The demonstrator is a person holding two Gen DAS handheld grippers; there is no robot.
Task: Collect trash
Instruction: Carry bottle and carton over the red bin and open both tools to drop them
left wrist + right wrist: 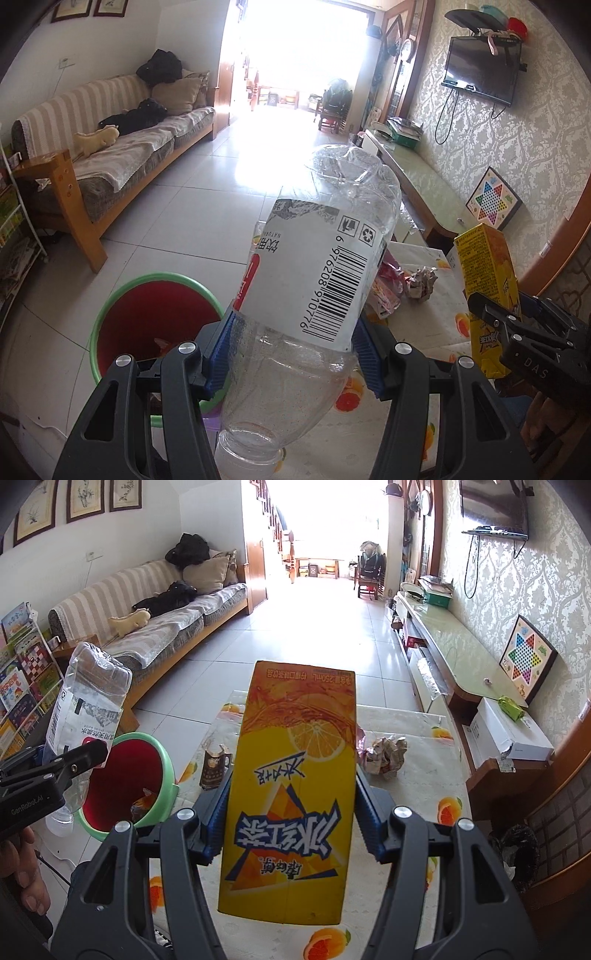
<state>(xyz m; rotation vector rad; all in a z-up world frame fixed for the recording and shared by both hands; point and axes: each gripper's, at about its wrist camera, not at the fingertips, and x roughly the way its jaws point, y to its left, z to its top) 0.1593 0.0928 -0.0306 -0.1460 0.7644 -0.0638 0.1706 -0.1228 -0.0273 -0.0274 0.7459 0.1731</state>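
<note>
My left gripper (295, 354) is shut on an empty clear plastic bottle (317, 280) with a white barcode label, cap end toward the camera; its blue pads press both sides. My right gripper (291, 819) is shut on a yellow iced-tea carton (291, 794), held above the table. The red bin with a green rim (155, 317) stands on the floor left of the table, below and left of the bottle; the same bin (129, 786) shows in the right wrist view with some trash inside. In each view the other gripper appears at the edge, holding its item.
The table with an orange-print cloth (417, 775) holds a crumpled paper ball (386, 755), a pink wrapper (386, 291) and a small dark pack (214, 768). A sofa (110, 147) stands at left, a low cabinet (454, 657) at right, tiled floor beyond.
</note>
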